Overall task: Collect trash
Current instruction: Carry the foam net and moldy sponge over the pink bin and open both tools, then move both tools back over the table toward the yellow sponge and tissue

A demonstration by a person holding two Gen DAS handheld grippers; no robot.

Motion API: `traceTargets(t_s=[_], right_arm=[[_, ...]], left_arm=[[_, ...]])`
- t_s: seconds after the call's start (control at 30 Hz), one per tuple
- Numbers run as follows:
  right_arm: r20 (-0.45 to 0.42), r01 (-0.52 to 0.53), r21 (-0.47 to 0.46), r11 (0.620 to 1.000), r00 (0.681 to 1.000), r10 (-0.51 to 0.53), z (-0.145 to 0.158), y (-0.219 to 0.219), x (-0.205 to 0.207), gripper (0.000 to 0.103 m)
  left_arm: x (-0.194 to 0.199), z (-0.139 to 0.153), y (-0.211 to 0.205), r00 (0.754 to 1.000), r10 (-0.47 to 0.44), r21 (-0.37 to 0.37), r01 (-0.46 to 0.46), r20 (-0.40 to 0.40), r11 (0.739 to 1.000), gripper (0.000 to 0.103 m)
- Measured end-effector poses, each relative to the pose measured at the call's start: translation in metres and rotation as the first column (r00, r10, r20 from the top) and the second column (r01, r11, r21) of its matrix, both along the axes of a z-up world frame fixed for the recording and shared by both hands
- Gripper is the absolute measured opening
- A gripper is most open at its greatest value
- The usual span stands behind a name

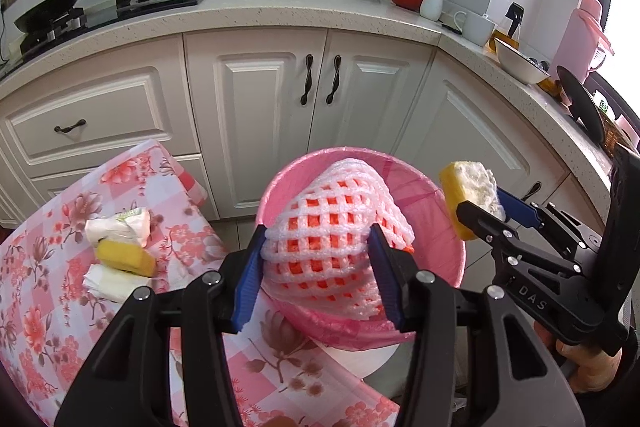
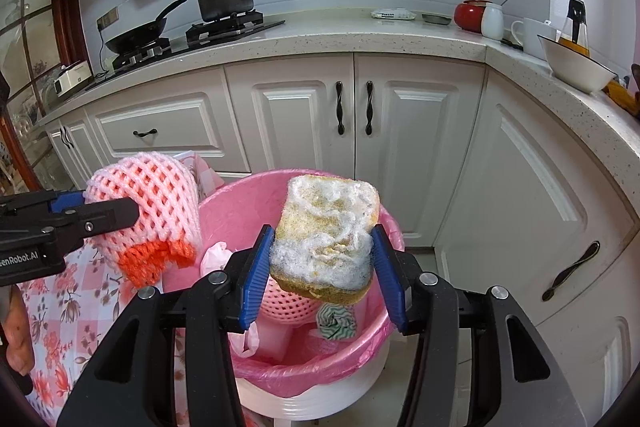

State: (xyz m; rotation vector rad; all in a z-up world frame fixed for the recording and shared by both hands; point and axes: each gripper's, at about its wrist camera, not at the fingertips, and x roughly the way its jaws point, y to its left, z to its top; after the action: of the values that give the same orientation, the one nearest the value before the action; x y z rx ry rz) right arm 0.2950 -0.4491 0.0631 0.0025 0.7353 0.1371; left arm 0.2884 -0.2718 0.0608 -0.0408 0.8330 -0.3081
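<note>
My left gripper is shut on a pink foam fruit net and holds it over the pink-lined trash bin. The net also shows in the right wrist view, left of the bin. My right gripper is shut on a worn yellow sponge above the bin's opening; the sponge shows in the left wrist view at the bin's right rim. Inside the bin lie a pink net, a green-striped wrapper and white pieces.
A table with a floral cloth stands left of the bin, holding a yellow sponge and white crumpled wrappers. White cabinets and a counter with pots, a bowl and cups lie behind.
</note>
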Motion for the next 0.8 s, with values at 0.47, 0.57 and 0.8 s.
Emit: traceTargets(t_s=[0.47,0.57,0.8], right_arm=[[-0.015,0.008,-0.017,1.0,1.0,-0.009,-0.008,-0.002,0.001,0.062],[-0.014,0.007,-0.014,1.0,1.0,-0.007,-0.008,0.0,-0.003,0.063],[-0.018,0.0,-0.01,1.0,1.0,0.0,-0.01,0.007,-0.007,0.065]], left_arm=[[0.006,-0.014,0.006,0.999,0.02,-0.019,-0.02,-0.034,1.0,0.071],[0.002,-0.012,0.019,0.999,0.038,-0.029,-0.039,-0.032,0.999,0.071],[-0.011,-0.009,0.058,0.995,0.096,-0.048,-0.097,-0.024,0.994,0.071]])
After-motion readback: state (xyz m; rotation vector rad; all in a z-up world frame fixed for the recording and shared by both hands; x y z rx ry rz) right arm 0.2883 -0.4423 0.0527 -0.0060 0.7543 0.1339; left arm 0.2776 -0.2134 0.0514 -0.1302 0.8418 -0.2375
